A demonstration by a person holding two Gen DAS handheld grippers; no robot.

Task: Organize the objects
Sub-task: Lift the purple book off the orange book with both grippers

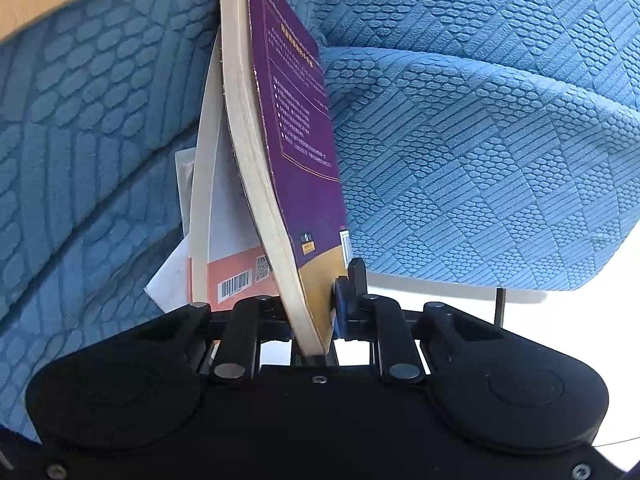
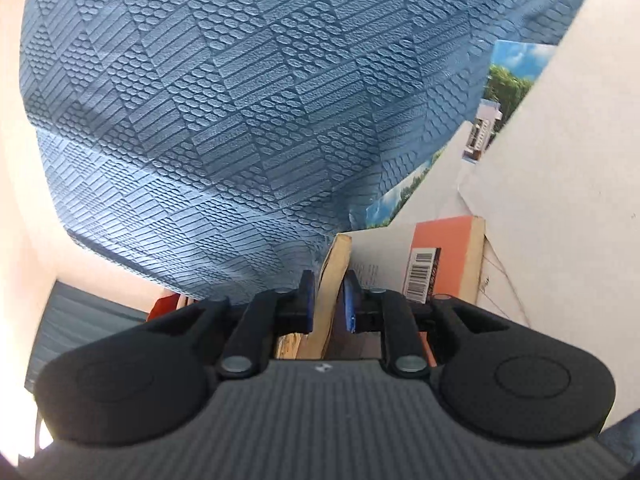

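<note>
My left gripper [image 1: 316, 304] is shut on the lower edge of a purple paperback book [image 1: 296, 128], which stands on edge and runs up the middle of the left wrist view. Behind it stands a white and orange book [image 1: 236, 276] with a barcode. My right gripper [image 2: 329, 300] has its blue pads [image 2: 307, 300] on either side of the cream page edge of a book [image 2: 334, 276], with a small gap on the right. The white and orange book [image 2: 444, 252] stands just right of it in the right wrist view.
Blue textured cushions [image 1: 460, 140] of a sofa fill both views [image 2: 224, 120]. A white card or sheet [image 2: 560, 184] and a picture book with sky and trees [image 2: 508, 80] lean at the right of the right wrist view. A white surface [image 1: 420, 292] shows below the cushion.
</note>
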